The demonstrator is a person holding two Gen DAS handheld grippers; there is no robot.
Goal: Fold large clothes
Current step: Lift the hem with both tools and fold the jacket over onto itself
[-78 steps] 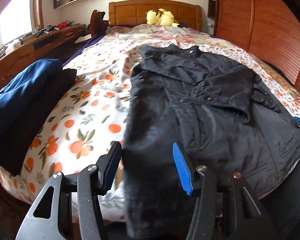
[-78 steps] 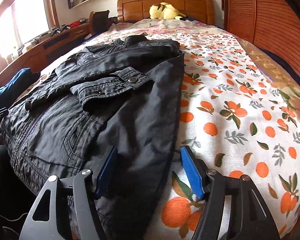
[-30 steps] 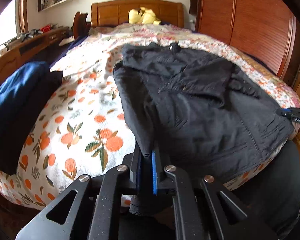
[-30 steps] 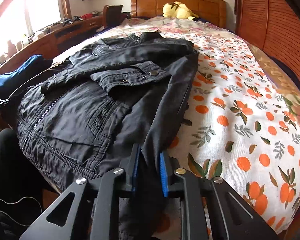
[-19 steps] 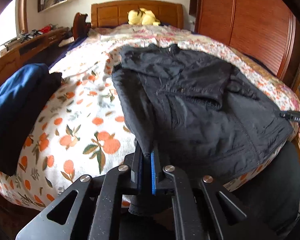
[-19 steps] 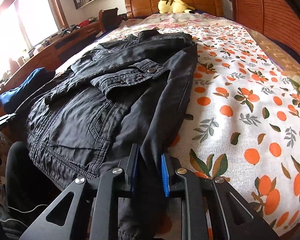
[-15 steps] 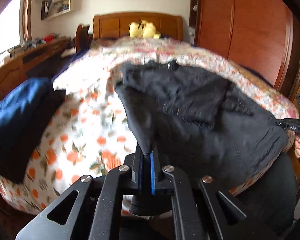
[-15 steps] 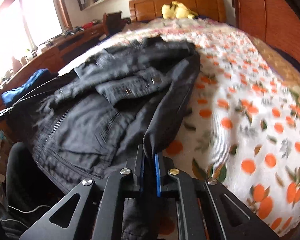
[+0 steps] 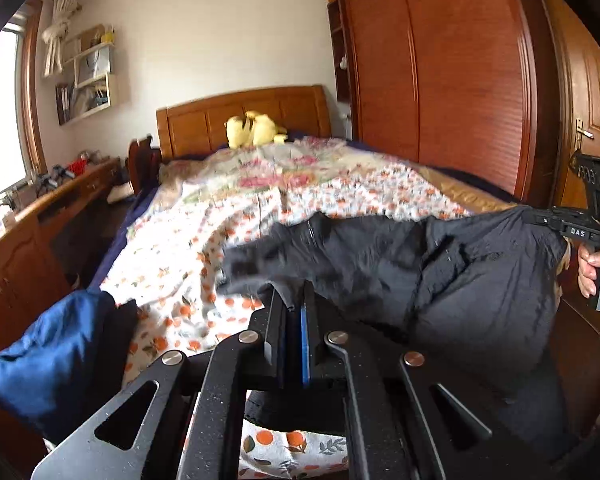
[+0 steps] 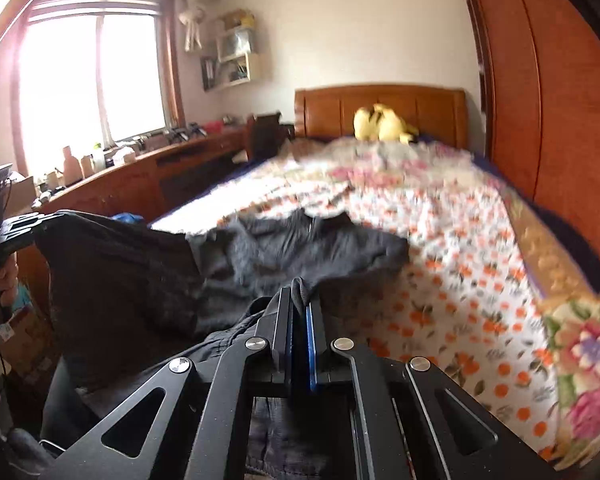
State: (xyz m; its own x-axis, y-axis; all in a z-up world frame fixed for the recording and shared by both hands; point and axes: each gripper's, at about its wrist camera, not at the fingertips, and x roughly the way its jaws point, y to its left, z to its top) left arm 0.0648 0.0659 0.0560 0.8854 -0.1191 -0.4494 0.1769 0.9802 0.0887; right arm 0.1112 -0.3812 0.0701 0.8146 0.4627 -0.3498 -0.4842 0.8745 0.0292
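A black jacket (image 9: 440,276) hangs lifted over the foot of the bed (image 9: 300,184), stretched between my two grippers. My left gripper (image 9: 292,304) is shut on the jacket's hem at one bottom corner. My right gripper (image 10: 300,300) is shut on the other bottom corner of the jacket (image 10: 140,276). The collar end still rests on the orange-print bedspread (image 10: 460,264). The right gripper also shows in the left wrist view (image 9: 556,220), and the left gripper in the right wrist view (image 10: 24,228). The picture is blurred by motion.
A blue garment on a dark one (image 9: 48,356) lies at the bed's left corner. A yellow plush toy (image 9: 252,128) sits by the wooden headboard (image 9: 244,116). A wooden desk (image 10: 140,168) runs along the left; a wooden wardrobe (image 9: 440,80) stands right.
Both grippers closed on the jacket's bottom corners, then rose and pulled back. The lower part of the jacket lifted off the bed and now hangs between them.
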